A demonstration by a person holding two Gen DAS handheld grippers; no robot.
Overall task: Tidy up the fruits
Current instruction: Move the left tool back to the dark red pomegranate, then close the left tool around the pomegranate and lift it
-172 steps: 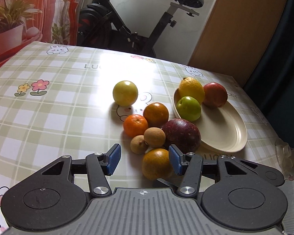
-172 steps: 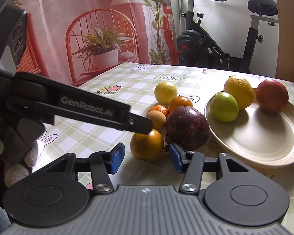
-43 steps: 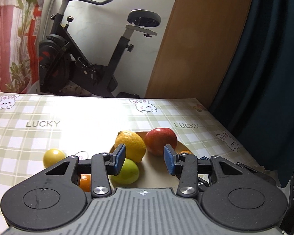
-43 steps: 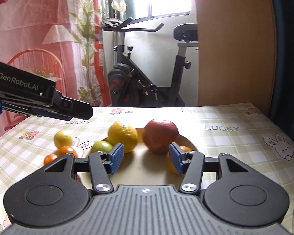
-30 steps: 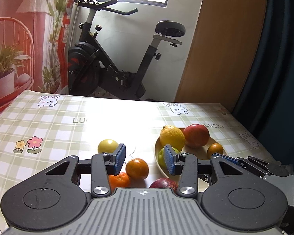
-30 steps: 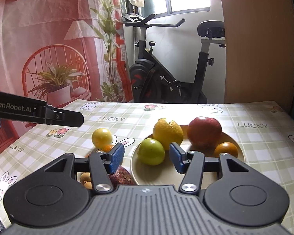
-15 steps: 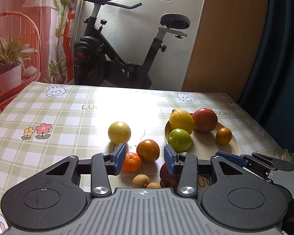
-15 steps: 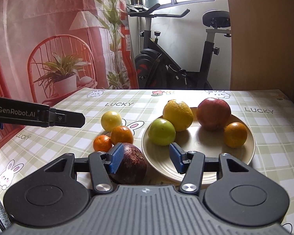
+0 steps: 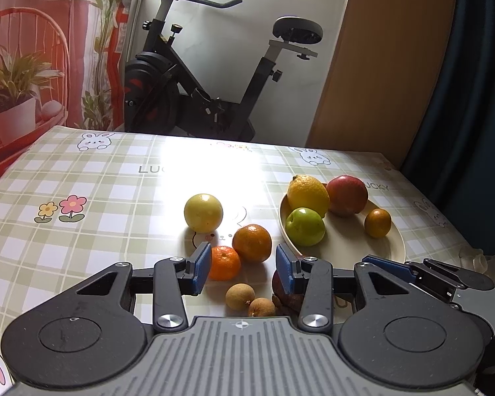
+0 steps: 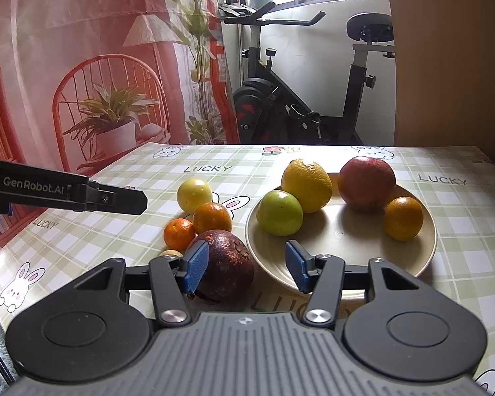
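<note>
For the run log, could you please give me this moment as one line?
plate: lemon, green apple, red apple, orange | tablecloth: six fruits left | left gripper: open, empty | right gripper: open, empty

The left gripper hangs with jaws apart over two oranges and two longans, a yellow fruit at 11 o'clock and, at 1 o'clock, a plate holding lemon, green apple, red apple and small orange.
</note>
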